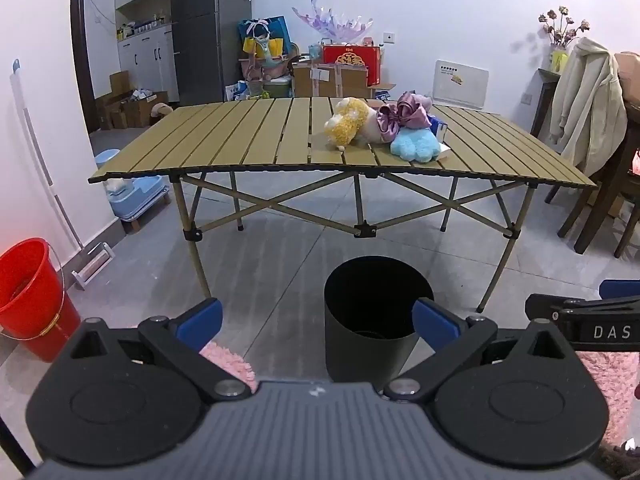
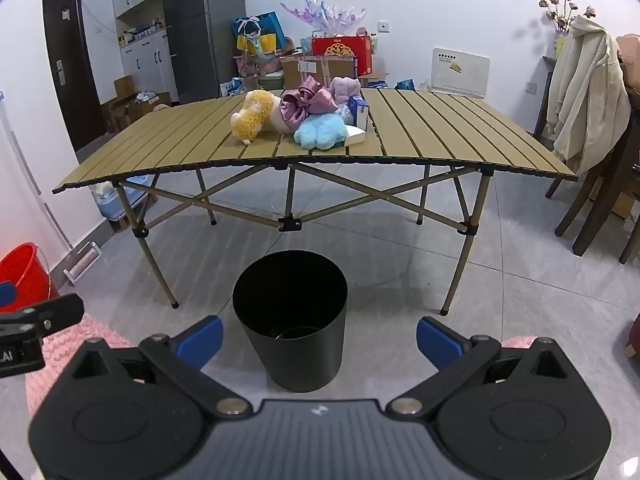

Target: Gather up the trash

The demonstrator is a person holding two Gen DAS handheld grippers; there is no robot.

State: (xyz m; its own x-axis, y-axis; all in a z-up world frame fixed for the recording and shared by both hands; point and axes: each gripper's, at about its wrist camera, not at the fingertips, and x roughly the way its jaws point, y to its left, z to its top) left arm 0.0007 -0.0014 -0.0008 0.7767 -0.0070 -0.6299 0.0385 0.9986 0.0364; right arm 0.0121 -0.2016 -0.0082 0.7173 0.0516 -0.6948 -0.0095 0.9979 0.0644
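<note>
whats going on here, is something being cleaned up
A person holds a gripper in each hand, facing a folding table with a black bin on the floor in front of it. The left gripper and right gripper are both open and hold nothing. On the table sit a yellow plush toy, a blue plush toy, a purple bow and some small boxes. Nothing has been picked up yet.

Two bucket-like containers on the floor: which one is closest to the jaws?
The black trash bin, standing right ahead of the open grippers in front of the folding table. The red bucket sits far off by the left wall.
</note>
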